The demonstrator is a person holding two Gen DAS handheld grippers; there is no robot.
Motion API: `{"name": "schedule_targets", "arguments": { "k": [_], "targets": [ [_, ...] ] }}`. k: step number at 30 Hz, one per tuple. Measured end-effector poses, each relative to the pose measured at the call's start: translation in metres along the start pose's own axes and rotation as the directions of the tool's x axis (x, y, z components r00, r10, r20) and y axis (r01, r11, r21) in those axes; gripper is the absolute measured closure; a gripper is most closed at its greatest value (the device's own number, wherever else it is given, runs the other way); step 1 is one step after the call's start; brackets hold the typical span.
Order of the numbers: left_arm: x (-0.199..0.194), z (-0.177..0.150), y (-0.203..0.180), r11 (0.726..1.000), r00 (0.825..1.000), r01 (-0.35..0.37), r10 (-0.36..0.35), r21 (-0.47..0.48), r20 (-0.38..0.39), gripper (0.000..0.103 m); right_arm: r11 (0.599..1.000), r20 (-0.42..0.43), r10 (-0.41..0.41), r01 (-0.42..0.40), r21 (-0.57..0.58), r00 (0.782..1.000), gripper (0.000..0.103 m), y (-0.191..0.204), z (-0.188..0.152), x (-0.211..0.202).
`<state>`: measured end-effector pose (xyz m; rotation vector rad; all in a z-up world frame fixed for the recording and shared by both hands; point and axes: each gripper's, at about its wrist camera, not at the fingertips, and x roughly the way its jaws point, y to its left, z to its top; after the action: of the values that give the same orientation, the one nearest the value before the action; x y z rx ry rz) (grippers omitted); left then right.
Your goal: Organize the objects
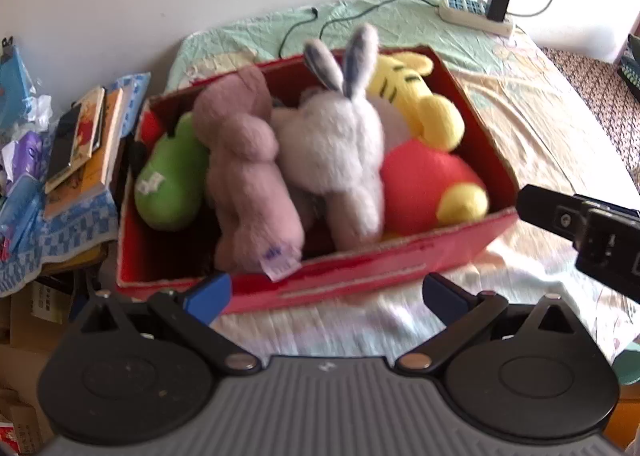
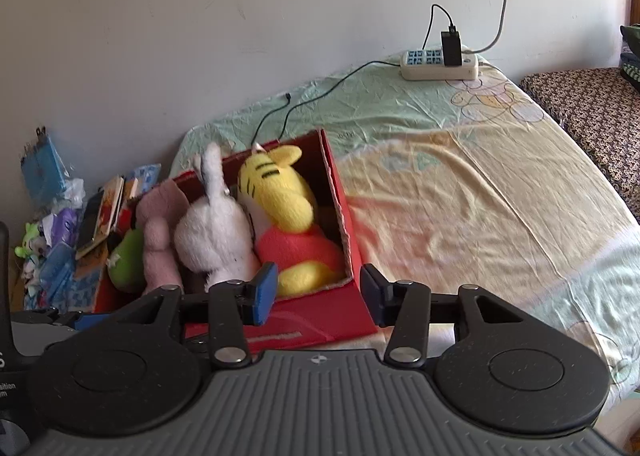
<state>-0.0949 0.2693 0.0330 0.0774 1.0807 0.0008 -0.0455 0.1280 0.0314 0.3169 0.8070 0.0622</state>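
Pale wall runs behind a bed [image 2: 460, 184] covered with a green and cream printed sheet, and on that sheet we see a red cardboard box [image 1: 360, 276] sitting near the bed's corner. Inside it, packed side by side, lie a green pear-shaped plush [image 1: 170, 180] at one end, a mauve plush [image 1: 248, 172], a grey rabbit plush [image 1: 340, 144] with its ears standing up, and a yellow striped tiger plush in red [image 1: 424, 160] at the other end.

Our left claw [image 1: 326, 294] hangs just in front of the box's near wall, its blue pads [image 1: 210, 294] spread wide apart with nothing between them. Our right claw [image 2: 318, 294] sits at the box's near right corner, its jaws likewise apart and empty; one blue pad [image 2: 265, 292] overlaps the box edge in the right wrist view, though we cannot tell whether it touches. From the left wrist view the right claw's black body shows at the right edge, beside the box.

Against the wall at the far side of the bed lies a white power strip [image 2: 439, 64] with a black charger [image 2: 451, 47] plugged in and a thin cable trailing toward the box. Beside the bed, a stack of books [image 1: 84, 148] rests on a blue checked cloth [image 1: 52, 240] amid clutter.
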Motion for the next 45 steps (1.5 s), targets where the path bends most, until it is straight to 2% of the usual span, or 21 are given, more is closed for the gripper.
{"name": "schedule_targets", "arguments": {
  "k": [16,23,35,45],
  "targets": [
    [-0.002,0.016,0.042,0.990,0.986,-0.105,0.116,-0.097,0.119,0.001,0.996,0.056,0.072,-0.069,-0.061,0.996,0.051,0.030,0.015,0.012],
    [-0.002,0.014,0.054,0.980,0.977,-0.144,0.163,-0.135,0.139,0.001,0.995,0.077,0.050,-0.043,-0.088,0.996,0.048,0.036,0.018,0.021],
    [0.005,0.007,0.058,0.977,0.981,-0.140,0.159,-0.163,0.115,0.001,0.994,0.040,0.042,-0.038,-0.102,0.998,0.047,0.038,0.012,0.029],
    [0.008,0.002,0.053,0.978,0.981,-0.149,0.164,-0.148,0.100,0.001,0.995,0.042,0.057,-0.054,-0.088,0.997,0.047,0.035,0.008,0.029]
  ]
}}
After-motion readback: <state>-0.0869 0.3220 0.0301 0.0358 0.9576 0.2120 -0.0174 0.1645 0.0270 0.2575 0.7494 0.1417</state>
